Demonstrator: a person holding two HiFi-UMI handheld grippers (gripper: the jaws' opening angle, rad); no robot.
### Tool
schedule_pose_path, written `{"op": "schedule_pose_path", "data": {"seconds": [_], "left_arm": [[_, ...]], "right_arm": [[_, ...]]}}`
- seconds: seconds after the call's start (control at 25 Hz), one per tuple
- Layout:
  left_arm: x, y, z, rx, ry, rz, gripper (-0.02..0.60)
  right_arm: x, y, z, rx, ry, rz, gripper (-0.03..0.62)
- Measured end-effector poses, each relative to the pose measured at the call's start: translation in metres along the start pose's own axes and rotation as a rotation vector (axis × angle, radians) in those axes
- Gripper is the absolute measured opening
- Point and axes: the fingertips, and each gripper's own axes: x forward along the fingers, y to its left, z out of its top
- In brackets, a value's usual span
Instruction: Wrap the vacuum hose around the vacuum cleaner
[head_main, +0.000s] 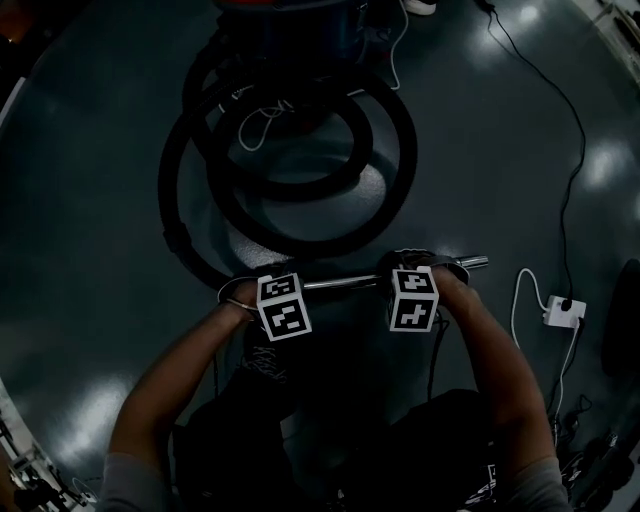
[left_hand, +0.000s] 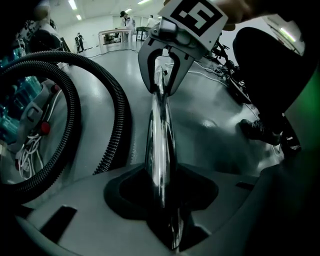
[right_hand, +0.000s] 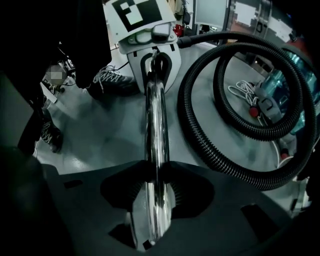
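The black ribbed vacuum hose (head_main: 392, 150) lies in several loops on the dark floor in front of the vacuum cleaner (head_main: 290, 15), at the top of the head view. A chrome wand tube (head_main: 345, 282) lies level between my hands, low over the floor. My left gripper (head_main: 283, 300) is shut on its left part and my right gripper (head_main: 413, 296) on its right part. In the left gripper view the tube (left_hand: 159, 145) runs from my jaws to the right gripper (left_hand: 165, 75). In the right gripper view the tube (right_hand: 156, 130) runs to the left gripper (right_hand: 152, 65), with the hose (right_hand: 200, 125) to its right.
A white power strip (head_main: 563, 312) with white and black cables lies on the floor at the right. A white cord (head_main: 262, 125) is bundled by the vacuum. My shoe (right_hand: 107, 79) stands close behind the tube. People and tables (left_hand: 115, 35) stand far back.
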Motion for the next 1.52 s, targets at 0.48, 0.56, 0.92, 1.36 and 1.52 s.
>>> {"op": "schedule_pose_path", "data": {"seconds": [0.48, 0.56, 0.92, 1.36, 1.52], "left_arm": [[-0.014, 0.034, 0.002, -0.202, -0.145, 0.028, 0.224], [-0.017, 0.034, 0.003, -0.213, -0.156, 0.031, 0.224], [-0.046, 0.021, 0.021, -0.229, -0.239, -0.025, 0.221], [-0.179, 0.004, 0.058, -0.123, -0.18, 0.053, 0.009], [-0.244, -0.018, 0.099, -0.074, -0.18, 0.008, 0.009]], "right_arm": [[0.031, -0.02, -0.013, 0.057, 0.049, -0.016, 0.156], [0.033, -0.02, -0.011, 0.074, 0.046, 0.0, 0.156], [0.018, -0.019, -0.016, 0.187, 0.021, -0.05, 0.161], [-0.14, -0.01, -0.004, 0.417, -0.087, -0.206, 0.038], [-0.216, 0.011, 0.017, 0.524, -0.151, -0.207, 0.006]]}}
